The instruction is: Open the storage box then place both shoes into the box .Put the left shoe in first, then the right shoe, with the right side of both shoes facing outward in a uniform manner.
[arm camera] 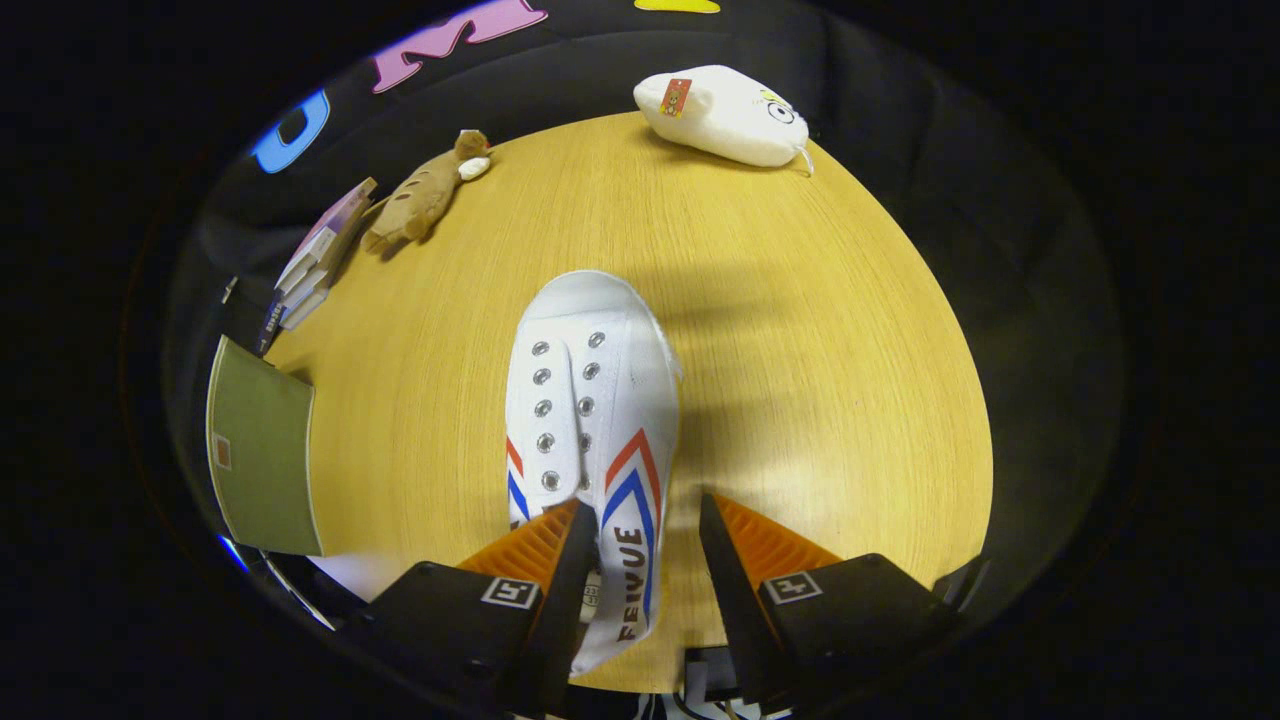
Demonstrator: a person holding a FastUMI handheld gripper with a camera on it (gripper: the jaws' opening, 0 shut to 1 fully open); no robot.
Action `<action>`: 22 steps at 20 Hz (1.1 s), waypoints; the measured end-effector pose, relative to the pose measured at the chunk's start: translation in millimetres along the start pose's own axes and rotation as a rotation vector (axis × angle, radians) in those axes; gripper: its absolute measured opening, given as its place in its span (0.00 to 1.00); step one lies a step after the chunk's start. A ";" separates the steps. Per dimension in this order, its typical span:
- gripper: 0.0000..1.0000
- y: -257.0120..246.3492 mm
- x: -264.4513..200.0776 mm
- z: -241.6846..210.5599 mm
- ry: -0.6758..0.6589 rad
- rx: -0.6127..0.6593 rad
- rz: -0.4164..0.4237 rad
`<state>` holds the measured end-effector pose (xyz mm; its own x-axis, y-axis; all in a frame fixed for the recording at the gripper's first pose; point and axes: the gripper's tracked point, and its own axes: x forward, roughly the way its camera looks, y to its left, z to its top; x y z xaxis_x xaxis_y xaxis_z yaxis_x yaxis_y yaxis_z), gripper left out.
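Shoe [590,420] heel hidden between open gripper [645,520].

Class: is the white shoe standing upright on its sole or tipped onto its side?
Upright: the white shoe shows its eyelets and tongue from above, heel end between the open gripper jaws.

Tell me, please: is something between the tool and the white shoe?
Nothing visible. The tool is open, and the rear part of the white shoe lies directly between its fingers, toe pointing ahead. Whether either finger touches it, I cannot tell.
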<state>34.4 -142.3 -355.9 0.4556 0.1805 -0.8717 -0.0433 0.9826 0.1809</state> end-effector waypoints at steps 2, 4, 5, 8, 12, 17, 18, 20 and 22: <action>0.45 2.3 2.4 -0.7 0.000 0.003 0.000; 0.42 2.5 -1.5 -1.6 0.010 0.017 -0.003; 0.39 0.4 -1.9 0.3 0.015 0.030 -0.007; 0.25 -2.1 -2.4 2.3 0.007 0.068 -0.010; 0.08 -1.9 -6.1 2.6 -0.013 0.066 -0.031; 0.08 9.1 -22.2 4.1 -0.022 0.127 -0.037; 0.08 16.9 -32.2 4.4 -0.034 0.138 -0.036; 0.08 34.9 -52.1 5.9 -0.052 0.172 -0.015; 0.08 57.1 -70.9 7.6 -0.071 0.204 0.007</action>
<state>6.4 -99.3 -280.3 0.5176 0.1764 -0.8372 0.1313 0.9506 0.2815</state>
